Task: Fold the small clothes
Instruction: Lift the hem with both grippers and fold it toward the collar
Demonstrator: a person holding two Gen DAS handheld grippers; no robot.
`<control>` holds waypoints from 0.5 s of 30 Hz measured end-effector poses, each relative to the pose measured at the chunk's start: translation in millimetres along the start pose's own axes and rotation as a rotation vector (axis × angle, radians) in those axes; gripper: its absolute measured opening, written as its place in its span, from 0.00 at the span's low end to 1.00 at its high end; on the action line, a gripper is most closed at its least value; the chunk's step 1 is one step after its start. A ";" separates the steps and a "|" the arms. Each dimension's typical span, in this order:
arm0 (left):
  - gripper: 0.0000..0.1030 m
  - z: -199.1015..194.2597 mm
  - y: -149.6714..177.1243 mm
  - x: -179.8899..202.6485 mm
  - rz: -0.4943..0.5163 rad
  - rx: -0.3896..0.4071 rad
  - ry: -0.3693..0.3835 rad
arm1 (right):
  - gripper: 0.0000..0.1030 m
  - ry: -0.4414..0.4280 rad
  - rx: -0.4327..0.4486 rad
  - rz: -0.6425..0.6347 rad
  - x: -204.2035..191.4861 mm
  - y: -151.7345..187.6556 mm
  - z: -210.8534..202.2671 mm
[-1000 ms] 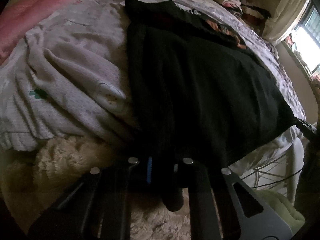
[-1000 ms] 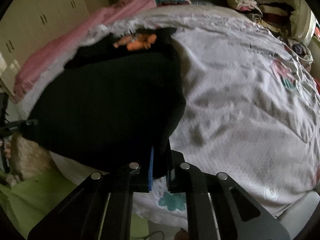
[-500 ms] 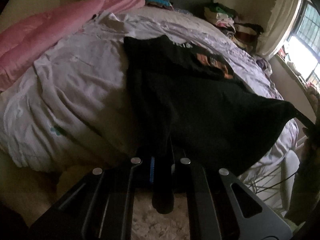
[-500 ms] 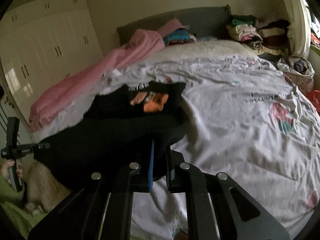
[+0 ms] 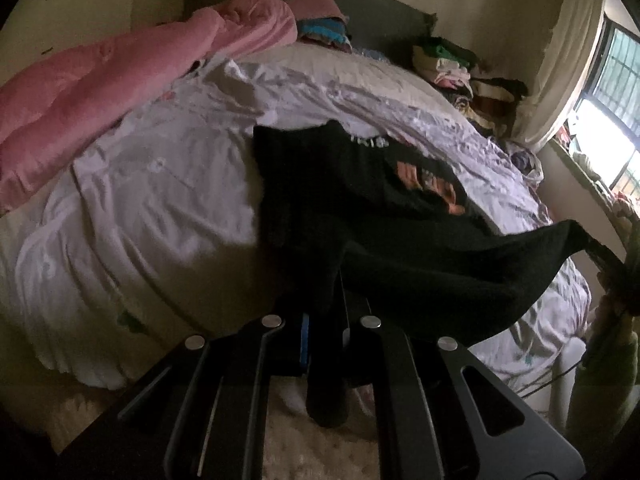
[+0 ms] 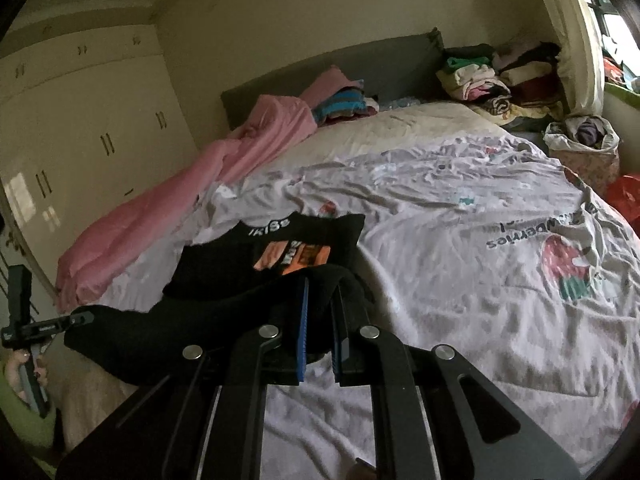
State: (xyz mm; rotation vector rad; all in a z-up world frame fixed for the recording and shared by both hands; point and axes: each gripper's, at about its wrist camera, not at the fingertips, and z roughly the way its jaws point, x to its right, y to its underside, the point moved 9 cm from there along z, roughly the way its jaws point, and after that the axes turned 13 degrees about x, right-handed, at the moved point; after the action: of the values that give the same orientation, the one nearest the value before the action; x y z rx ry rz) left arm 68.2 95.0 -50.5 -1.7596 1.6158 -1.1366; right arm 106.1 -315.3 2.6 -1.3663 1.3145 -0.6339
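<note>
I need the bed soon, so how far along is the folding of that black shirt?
Early stage. Done: the black shirt is spread on the white sheet, print side up. In hand: the left gripper and right gripper are each shut on a corner of its near hem, lifted off the bed and stretched between them. Left: carrying the hem over toward the collar, any further folds, then the unfolded clothes pile by the headboard.

bed rumpled | wardrobe cream | window bright, curtained
</note>
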 end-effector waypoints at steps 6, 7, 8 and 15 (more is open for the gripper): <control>0.02 8.6 -27.9 -0.8 0.011 0.047 -0.014 | 0.08 0.018 0.027 0.026 3.7 -14.3 13.0; 0.02 10.2 -31.2 -0.7 0.014 0.052 -0.016 | 0.08 0.021 0.031 0.029 4.5 -17.0 15.6; 0.02 12.9 -35.8 -0.7 0.017 0.058 -0.018 | 0.08 0.023 0.034 0.029 4.8 -18.9 18.2; 0.02 28.6 -55.5 -6.0 0.004 0.080 -0.021 | 0.08 0.046 0.051 0.000 3.8 -30.1 36.5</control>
State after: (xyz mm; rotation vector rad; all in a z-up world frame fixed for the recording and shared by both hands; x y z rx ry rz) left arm 123.2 105.7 -22.4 -1.7110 1.5398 -1.1608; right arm 150.4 -312.8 19.1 -1.3167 1.3262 -0.6979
